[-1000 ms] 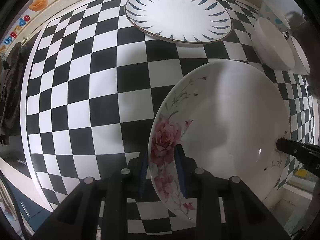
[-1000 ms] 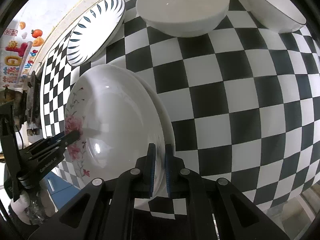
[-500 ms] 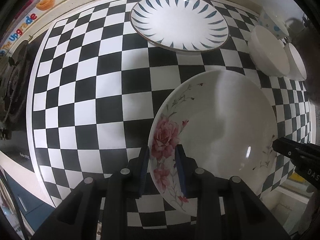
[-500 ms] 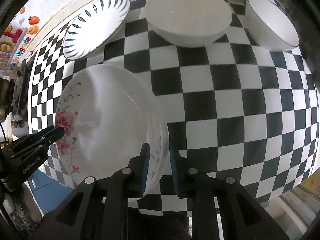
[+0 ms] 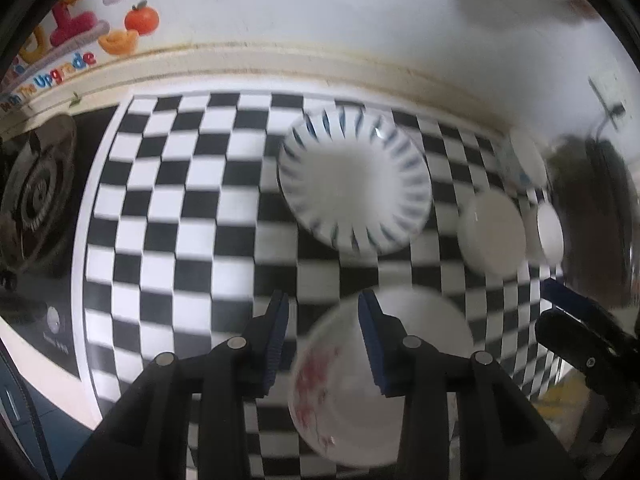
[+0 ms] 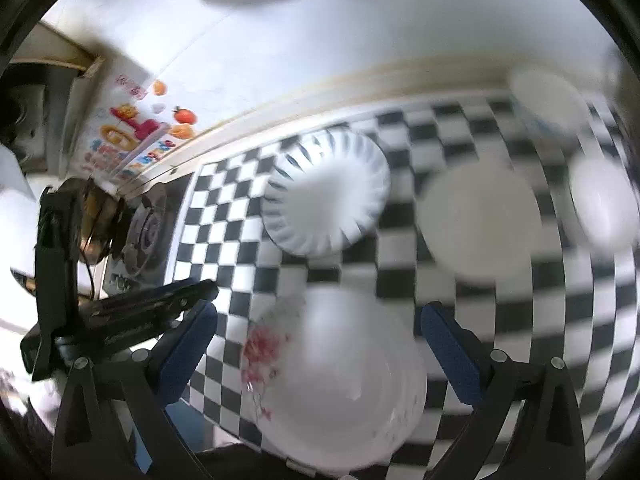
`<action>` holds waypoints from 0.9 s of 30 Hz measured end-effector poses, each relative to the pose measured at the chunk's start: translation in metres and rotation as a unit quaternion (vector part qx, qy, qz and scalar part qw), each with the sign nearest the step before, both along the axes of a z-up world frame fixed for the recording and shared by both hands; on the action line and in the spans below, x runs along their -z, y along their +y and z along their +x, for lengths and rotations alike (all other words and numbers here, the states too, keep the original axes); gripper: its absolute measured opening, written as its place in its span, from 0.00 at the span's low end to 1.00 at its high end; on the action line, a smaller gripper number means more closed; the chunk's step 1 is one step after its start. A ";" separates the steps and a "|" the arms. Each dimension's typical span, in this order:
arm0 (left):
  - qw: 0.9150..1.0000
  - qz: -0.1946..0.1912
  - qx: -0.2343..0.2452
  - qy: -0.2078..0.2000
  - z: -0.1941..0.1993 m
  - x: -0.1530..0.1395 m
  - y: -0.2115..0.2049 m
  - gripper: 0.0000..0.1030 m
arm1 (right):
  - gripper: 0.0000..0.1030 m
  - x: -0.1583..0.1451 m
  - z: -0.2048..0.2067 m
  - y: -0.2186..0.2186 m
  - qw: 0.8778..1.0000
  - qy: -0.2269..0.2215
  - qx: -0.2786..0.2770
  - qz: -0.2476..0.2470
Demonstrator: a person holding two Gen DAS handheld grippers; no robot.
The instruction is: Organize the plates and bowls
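A white plate with pink flowers (image 5: pixel 360 392) lies on the checkered counter near its front edge; it also shows in the right wrist view (image 6: pixel 336 380). My left gripper (image 5: pixel 324 340) is open and empty, raised above the plate's left rim. My right gripper (image 6: pixel 316 344) is wide open and empty above the same plate. A blue-striped plate (image 5: pixel 354 188) lies farther back, also in the right wrist view (image 6: pixel 326 192). White bowls (image 5: pixel 492 234) (image 6: pixel 480 216) stand to the right. Both views are blurred.
A stove burner (image 5: pixel 36 196) sits at the left of the checkered counter (image 5: pixel 180 220). More bowls (image 6: pixel 604 204) (image 6: pixel 548 96) stand at the far right. The wall with colourful stickers (image 5: pixel 80 40) runs behind. The other gripper shows at each view's edge (image 5: pixel 580 340) (image 6: pixel 120 308).
Both grippers have let go of the flowered plate, opened, and pulled up and back from it. The plate now lies on the counter.
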State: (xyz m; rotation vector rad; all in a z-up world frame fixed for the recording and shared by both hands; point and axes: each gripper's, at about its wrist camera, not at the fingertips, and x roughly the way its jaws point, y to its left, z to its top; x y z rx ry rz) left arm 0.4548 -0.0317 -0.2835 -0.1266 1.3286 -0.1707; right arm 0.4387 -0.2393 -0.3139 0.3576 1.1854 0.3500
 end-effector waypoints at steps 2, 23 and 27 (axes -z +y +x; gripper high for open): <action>1.000 0.001 -0.014 -0.003 0.020 0.004 0.007 0.33 | 1.00 -0.006 0.032 0.005 1.000 0.007 -0.022 -0.008; 0.986 -0.076 -0.061 0.135 0.144 0.129 0.028 0.21 | 0.36 0.156 0.218 -0.007 0.967 0.254 -0.016 0.014; 0.987 -0.084 -0.055 0.127 0.145 0.129 0.026 0.16 | 0.17 0.165 0.223 -0.006 0.965 0.261 -0.027 0.003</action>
